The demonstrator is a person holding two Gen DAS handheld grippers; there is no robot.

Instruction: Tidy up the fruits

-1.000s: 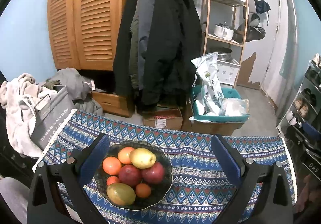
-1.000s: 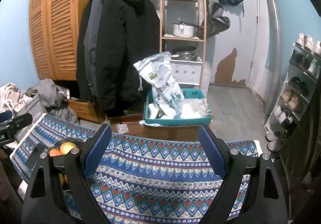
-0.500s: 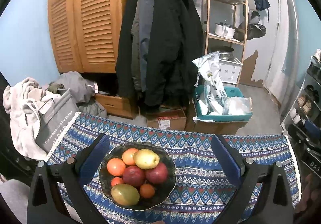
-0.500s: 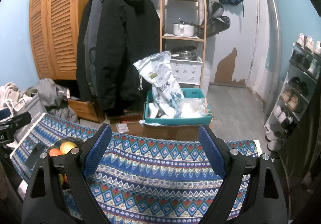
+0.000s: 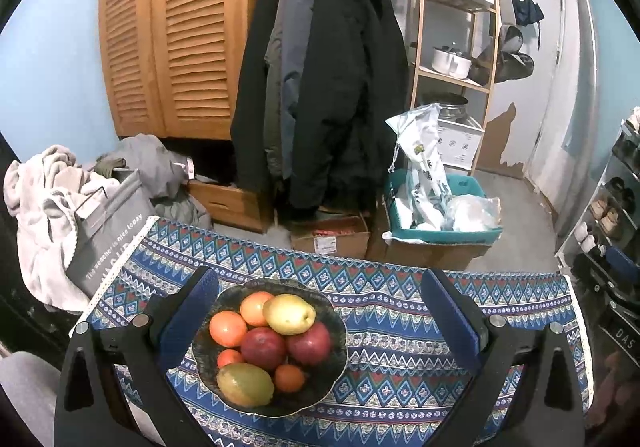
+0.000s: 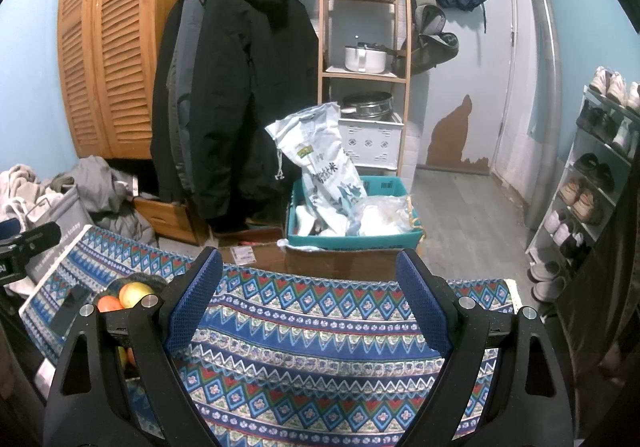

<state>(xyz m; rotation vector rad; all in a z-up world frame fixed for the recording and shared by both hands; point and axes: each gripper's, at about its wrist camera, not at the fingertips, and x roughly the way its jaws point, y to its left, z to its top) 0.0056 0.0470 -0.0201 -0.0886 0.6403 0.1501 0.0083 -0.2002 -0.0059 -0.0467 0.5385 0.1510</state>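
Seven fruits are sitting heaped in the dark bowl (image 5: 338, 331) on the patterned tablecloth (image 5: 400, 363): a yellow pear (image 5: 289, 313) on top, two red apples (image 5: 286, 345) beneath it, oranges (image 5: 228, 327) toward the bowl's left rim, a greenish mango (image 5: 245, 385) at its near rim. No fruit is lying on the cloth outside the bowl. The left gripper (image 5: 320, 311) is hovering with its jaws spread wide, holding nothing, the bowl lying between its fingers. The right gripper (image 6: 310, 303) is standing equally wide and empty to the right of the bowl, over bare cloth. This arrangement is fitting either fruit awaiting sorting or fruit already gathered. Any grasp here is calling for care: the pile is looking loose and round fruit is liable to roll.
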